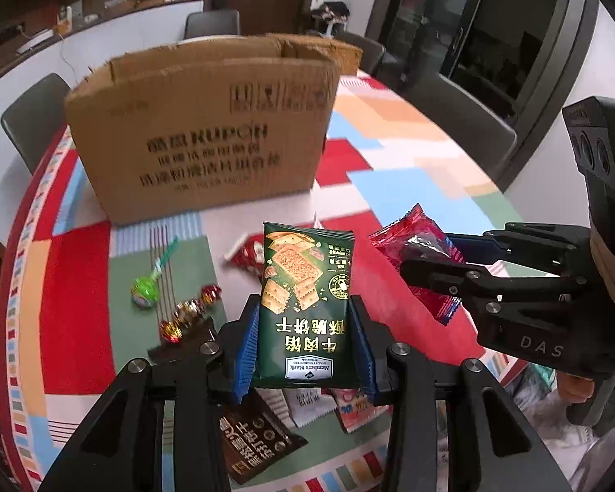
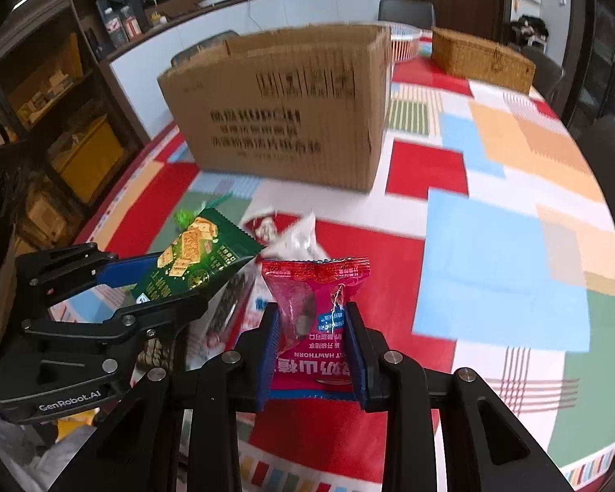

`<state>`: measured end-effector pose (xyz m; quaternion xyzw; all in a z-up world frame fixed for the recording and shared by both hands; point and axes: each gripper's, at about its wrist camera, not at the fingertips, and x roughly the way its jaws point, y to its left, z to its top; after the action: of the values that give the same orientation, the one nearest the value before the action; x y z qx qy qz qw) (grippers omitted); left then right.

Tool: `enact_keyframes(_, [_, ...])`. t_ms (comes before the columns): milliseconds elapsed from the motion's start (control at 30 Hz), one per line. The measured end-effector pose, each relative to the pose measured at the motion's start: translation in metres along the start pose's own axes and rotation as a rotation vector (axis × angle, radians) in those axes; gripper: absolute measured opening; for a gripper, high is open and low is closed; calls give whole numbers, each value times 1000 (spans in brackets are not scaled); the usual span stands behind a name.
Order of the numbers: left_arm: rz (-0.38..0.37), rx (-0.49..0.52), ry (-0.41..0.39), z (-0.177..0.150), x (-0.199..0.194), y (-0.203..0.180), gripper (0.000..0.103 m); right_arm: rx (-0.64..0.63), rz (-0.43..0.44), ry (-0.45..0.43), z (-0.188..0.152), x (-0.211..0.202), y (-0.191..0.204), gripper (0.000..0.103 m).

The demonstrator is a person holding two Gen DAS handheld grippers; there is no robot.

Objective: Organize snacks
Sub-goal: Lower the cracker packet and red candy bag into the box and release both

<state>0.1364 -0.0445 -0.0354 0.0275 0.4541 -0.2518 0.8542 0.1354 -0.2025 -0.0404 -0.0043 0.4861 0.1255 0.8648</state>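
My left gripper (image 1: 305,328) is shut on a dark green cracker packet (image 1: 305,287) and holds it above the table; it also shows in the right wrist view (image 2: 192,258). My right gripper (image 2: 311,328) is shut on a pink hawthorn snack packet (image 2: 315,307), seen from the left wrist view (image 1: 422,254) at the right. An open cardboard box (image 1: 201,131) stands on the table beyond both grippers, also in the right wrist view (image 2: 283,110).
On the patchwork tablecloth (image 1: 389,164) lie a green lollipop (image 1: 145,291), wrapped candies (image 1: 188,311), a red-white packet (image 1: 246,254) and several packets (image 1: 258,443) under the left gripper. A wicker basket (image 2: 479,59) stands far right. Chairs (image 1: 33,119) ring the table.
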Motion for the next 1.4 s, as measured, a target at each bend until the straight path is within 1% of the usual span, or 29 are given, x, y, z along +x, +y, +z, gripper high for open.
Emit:
enact_keyframes(267, [28,-5,-119,27,-28,4,40,-33,-19,-115,28,-23,6,31])
enact_keyframes(533, [80,3,-246,57,-57,11,40,-46,-41,-241,64,-44,9,31])
enact_keyframes(667, [107,-1,-302,74,-69,18,40,-44,-37,-302,86,-54,11,31])
enact_keyframes(800, [135,-1,-347,92,-78,24,40,-38,-27,-339,107,-57,11,31])
enact_keyframes(1000, [153,-9,-378,121,-83,39,40,-25,-1,-364,139,-55,11,31])
enact_keyframes(1067, [145,-20,-375,130,-80,46,40,-31,7,-367,147,-54,11,31])
enact_keyframes(1267, [135,-73,-340,158,-65,70,40,-34,26,-349,179,-40,11,31])
enact_keyframes(1400, [154,-97,-301,171,-50,83,40,-25,35,-322,200,-24,7,31])
